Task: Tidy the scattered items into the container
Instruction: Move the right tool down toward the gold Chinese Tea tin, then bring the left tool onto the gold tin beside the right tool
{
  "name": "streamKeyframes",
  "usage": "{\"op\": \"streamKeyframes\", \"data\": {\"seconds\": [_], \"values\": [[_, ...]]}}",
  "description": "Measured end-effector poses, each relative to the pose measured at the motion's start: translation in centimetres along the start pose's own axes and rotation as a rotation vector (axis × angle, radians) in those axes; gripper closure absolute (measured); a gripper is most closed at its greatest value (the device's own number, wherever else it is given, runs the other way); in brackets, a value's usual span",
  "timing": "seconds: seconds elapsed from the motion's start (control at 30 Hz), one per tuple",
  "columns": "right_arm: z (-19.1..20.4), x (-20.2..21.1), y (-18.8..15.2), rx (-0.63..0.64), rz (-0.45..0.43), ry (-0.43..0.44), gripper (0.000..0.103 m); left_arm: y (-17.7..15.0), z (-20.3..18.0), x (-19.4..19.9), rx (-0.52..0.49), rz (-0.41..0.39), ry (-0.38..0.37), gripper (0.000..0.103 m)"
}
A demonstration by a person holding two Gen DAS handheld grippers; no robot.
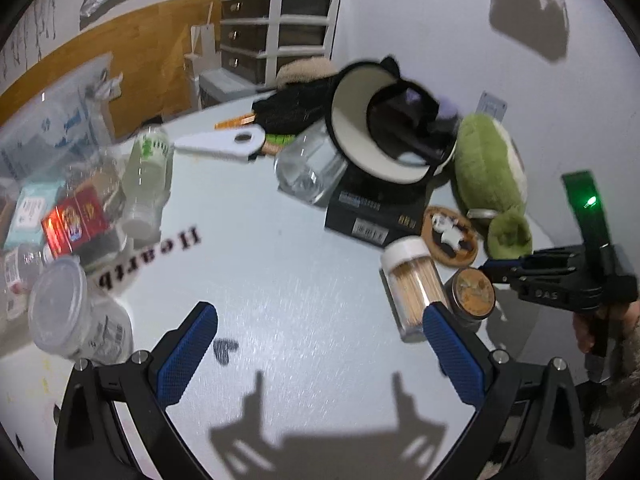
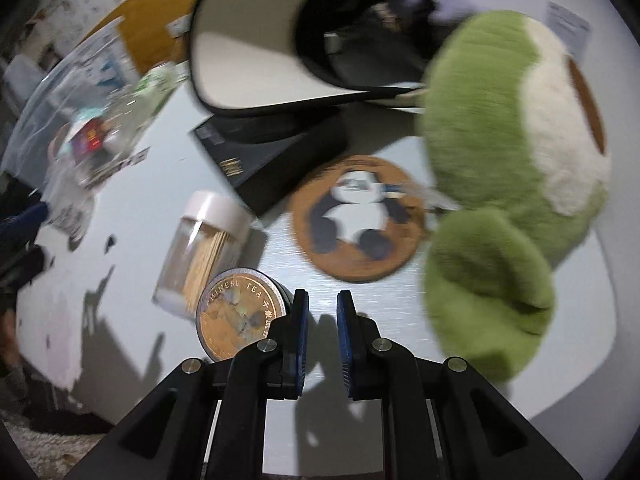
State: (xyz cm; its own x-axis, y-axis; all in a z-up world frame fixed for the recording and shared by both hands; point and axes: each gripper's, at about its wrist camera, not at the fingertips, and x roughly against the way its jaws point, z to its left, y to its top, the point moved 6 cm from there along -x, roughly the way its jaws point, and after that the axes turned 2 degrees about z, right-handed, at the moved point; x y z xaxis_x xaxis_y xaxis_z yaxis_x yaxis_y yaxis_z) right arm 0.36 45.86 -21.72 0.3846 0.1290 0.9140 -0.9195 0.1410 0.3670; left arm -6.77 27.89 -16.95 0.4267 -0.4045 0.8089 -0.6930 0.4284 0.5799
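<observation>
My left gripper (image 1: pixel 320 332) is open and empty above the white table. A toothpick jar (image 1: pixel 412 280) lies just beyond its right finger, next to a round tea tin (image 1: pixel 474 292). My right gripper (image 2: pixel 322 304) is nearly closed and holds nothing; the tea tin (image 2: pixel 236 316) stands just left of its fingers and the toothpick jar (image 2: pixel 200 248) lies further left. Ahead are a panda coaster (image 2: pixel 360 216), a green plush toy (image 2: pixel 508 176), a black box (image 2: pixel 272 152) and a sun visor (image 2: pixel 288 36). The clear container (image 1: pixel 52 184) at left holds a red box and bottles.
A glass cup (image 1: pixel 308 168), a white flat tool (image 1: pixel 224 142), a green-labelled bottle (image 1: pixel 146 176) and a lidded plastic tub (image 1: pixel 64 312) lie on the table. A drawer unit (image 1: pixel 276 28) stands behind. The right gripper shows in the left wrist view (image 1: pixel 560 280).
</observation>
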Motion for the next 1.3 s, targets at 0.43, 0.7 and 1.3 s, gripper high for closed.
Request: {"op": "streamKeyframes", "data": {"seconds": [0.43,0.7,1.3], "values": [[8.0,-2.1,-2.5,0.126,0.120,0.133,0.088,-5.4,2.4,-0.3,-0.009,0.074,0.021,0.000],[12.9,-3.1,-5.8,0.148,0.183,0.169,0.088,-8.6,3.7,1.1,-0.046,0.091,-0.016,0.000],[26.3,-4.9,-5.9,0.200,0.206,0.287,0.088,-15.4,9.8,4.4,-0.099,0.110,-0.003,0.000]]}}
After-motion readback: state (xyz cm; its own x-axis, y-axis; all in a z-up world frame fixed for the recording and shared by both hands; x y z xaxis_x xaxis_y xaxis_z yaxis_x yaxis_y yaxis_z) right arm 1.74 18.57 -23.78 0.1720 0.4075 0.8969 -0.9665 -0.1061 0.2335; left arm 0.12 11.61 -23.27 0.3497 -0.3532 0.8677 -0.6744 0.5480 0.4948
